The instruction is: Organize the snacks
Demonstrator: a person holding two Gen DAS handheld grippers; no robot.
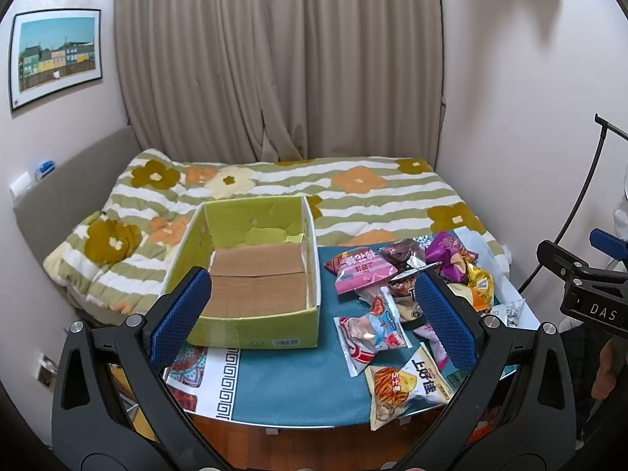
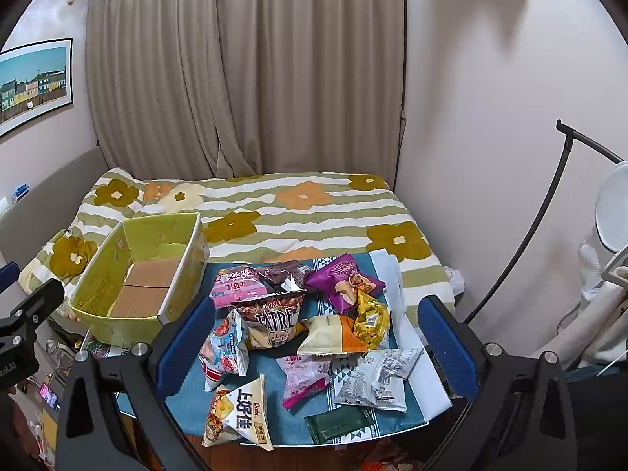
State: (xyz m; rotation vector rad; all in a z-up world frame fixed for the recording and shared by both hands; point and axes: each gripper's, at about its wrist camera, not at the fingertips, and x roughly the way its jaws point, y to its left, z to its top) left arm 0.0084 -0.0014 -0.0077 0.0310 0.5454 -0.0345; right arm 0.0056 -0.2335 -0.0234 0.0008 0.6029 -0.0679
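Observation:
An open green cardboard box (image 1: pixel 257 329) (image 2: pixel 117 324) sits empty on the left of a small table with a teal cloth (image 1: pixel 290 388) (image 2: pixel 188 392). A loose pile of snack bags (image 1: pixel 396 286) (image 2: pixel 306 322) covers the table's right side: a pink bag (image 1: pixel 359 272), a purple bag (image 2: pixel 345 278), a dark TATRE bag (image 2: pixel 274 316), a yellow-white bag (image 2: pixel 239 416). My left gripper (image 1: pixel 314 318) hangs open above the box's near wall and the bags, holding nothing. My right gripper (image 2: pixel 314 345) hangs open over the pile, also holding nothing.
Behind the table lies a bed with a flowered striped quilt (image 1: pixel 353 192) (image 2: pixel 314 212), then beige curtains (image 1: pixel 274 59). A black lamp stand (image 2: pixel 541 216) and a white round lamp head (image 2: pixel 612 208) rise at the right. The other gripper's body (image 1: pixel 581 286) shows at the right edge.

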